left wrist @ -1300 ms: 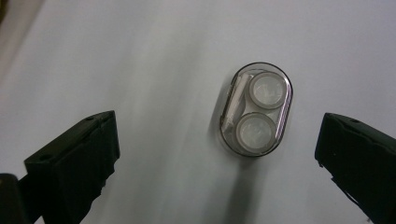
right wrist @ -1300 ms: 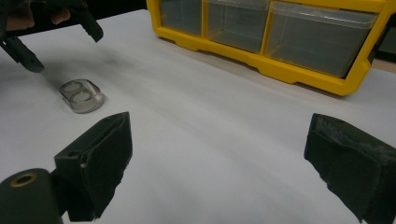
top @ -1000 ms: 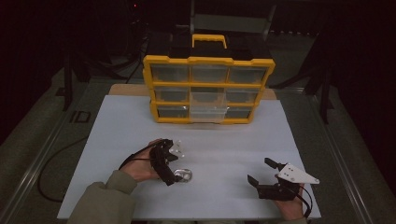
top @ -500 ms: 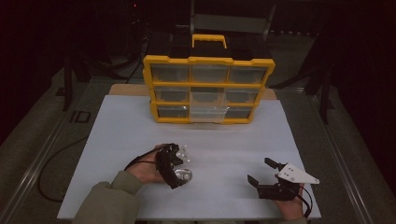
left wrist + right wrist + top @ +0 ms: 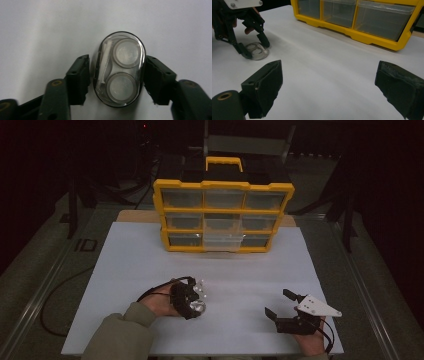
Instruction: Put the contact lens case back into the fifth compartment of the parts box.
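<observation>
On the white table (image 5: 125, 265), my left gripper (image 5: 116, 75), its jaws just closing, clamps a clear oval case (image 5: 119, 68) lying flat on the sheet. My right gripper (image 5: 280, 306) rests nearby, jaws wide apart and empty, before the yellow drawer organizer (image 5: 223, 215).

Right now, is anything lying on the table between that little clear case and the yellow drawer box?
No. In the high view, only bare white table lies between the clear case and the yellow organizer.

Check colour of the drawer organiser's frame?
Yellow plastic frame around clear drawers; best in the high view.
</observation>
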Demonstrator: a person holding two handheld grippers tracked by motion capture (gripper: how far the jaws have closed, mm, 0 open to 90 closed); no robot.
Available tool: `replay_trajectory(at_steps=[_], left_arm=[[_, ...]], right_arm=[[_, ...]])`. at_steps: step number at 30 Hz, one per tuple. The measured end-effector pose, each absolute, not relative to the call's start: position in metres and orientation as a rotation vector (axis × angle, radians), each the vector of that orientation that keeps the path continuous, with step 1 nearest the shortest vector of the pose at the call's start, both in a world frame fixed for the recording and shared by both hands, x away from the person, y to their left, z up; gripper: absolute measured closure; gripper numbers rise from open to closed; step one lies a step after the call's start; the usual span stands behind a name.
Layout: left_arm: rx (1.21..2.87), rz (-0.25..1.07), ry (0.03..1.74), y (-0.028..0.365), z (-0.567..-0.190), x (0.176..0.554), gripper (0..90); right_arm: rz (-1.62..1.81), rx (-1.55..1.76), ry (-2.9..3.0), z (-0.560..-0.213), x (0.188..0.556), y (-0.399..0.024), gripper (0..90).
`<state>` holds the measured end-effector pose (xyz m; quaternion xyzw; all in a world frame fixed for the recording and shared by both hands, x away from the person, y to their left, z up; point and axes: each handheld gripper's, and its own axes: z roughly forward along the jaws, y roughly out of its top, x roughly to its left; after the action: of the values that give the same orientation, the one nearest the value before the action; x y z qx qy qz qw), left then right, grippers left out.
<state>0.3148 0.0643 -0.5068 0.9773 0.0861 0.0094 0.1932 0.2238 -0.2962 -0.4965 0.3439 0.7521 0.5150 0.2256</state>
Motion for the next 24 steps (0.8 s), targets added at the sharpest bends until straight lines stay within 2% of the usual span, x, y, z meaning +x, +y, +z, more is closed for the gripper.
replay_trajectory(at_steps=[3,24], left_arm=[[2.752,0.029,0.229,0.0634,-0.5057,0.3147,48.6],[2.720,0.069,0.289,0.0673,-0.4968,0.3160,49.2]], right_arm=[[1.423,0.948,2.074,-0.4967,0.2239,-0.2961,7.9],[1.434,0.951,2.057,-0.4980,0.2245,-0.2975,7.9]])
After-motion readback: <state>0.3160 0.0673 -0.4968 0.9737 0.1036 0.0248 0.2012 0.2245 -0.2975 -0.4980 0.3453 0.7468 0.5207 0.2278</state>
